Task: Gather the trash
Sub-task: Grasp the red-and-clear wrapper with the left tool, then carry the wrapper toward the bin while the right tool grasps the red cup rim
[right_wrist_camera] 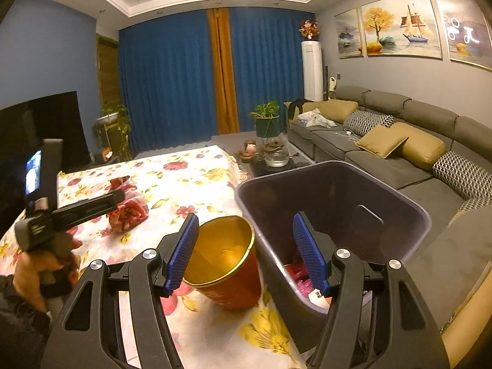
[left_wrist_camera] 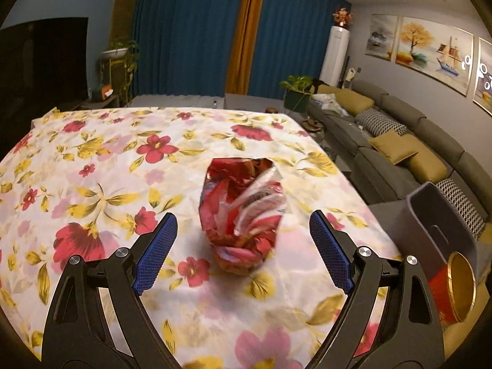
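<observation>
We see the crumpled red snack bag [left_wrist_camera: 243,215] on the floral tablecloth [left_wrist_camera: 92,160], at twelve o'clock between the spread, empty left gripper [left_wrist_camera: 243,246]. It looks light, soft and slick; we would pinch its twisted waist. The right gripper [right_wrist_camera: 246,252], jaws apart, clasps nothing.

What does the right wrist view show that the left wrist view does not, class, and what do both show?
Only the right wrist view: the hand holding the left gripper, pink trash in the grey bin, and the right gripper open astride bin wall and red cup.
Only the left wrist view: the open top of the snack bag between the open left fingers.
Both: floral tablecloth, bag, cup, bin, sofa.
</observation>
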A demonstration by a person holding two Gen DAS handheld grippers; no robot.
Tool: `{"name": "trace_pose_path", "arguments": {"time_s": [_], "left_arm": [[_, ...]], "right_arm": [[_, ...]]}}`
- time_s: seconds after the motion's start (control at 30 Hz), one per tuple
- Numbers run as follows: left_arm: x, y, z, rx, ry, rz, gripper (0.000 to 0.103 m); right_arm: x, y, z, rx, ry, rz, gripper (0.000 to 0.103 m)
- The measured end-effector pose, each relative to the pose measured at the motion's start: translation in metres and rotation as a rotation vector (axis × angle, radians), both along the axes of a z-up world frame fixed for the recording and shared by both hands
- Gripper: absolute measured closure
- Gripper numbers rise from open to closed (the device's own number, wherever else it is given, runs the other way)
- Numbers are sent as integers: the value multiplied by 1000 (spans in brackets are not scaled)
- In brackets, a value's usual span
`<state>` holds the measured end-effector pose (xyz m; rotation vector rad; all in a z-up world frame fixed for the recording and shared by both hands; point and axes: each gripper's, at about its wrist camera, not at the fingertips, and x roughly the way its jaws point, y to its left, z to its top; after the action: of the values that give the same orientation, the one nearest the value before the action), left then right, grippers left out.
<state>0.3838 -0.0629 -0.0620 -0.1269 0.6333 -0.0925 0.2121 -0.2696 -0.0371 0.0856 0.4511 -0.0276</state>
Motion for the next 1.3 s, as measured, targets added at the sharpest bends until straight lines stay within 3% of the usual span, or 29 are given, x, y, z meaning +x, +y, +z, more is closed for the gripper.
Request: {"name": "trace_pose_path", "arguments": {"time_s": [0.13,0.3,0.33,0.37,0.5,0.67,1.0,1.3], "left_arm": [[11,1,-10,-5,34,-6,22],[24,1,-19,-39,102,-55,52],[25,1,-20,-40,102,-60,54],[25,0,-19,-44,100,-78,65],[21,-6,-18,-22,86,-104,82],[2,-13,-11,21,31,-126,86],[-77,-32,40,-20,-122,-220,86],[-103,-43,39,-27,-123,-224,85]], "right_arm": [[1,3,-1,-3,6,10,39],[3,5,-5,1,20,14,39],[3,5,-5,2,22,14,39],[3,5,-6,2,25,13,39],[3,8,-7,5,34,12,39],[3,9,-8,6,40,6,39],[4,7,-12,22,54,-2,45],[14,6,-24,49,105,-20,60]]}}
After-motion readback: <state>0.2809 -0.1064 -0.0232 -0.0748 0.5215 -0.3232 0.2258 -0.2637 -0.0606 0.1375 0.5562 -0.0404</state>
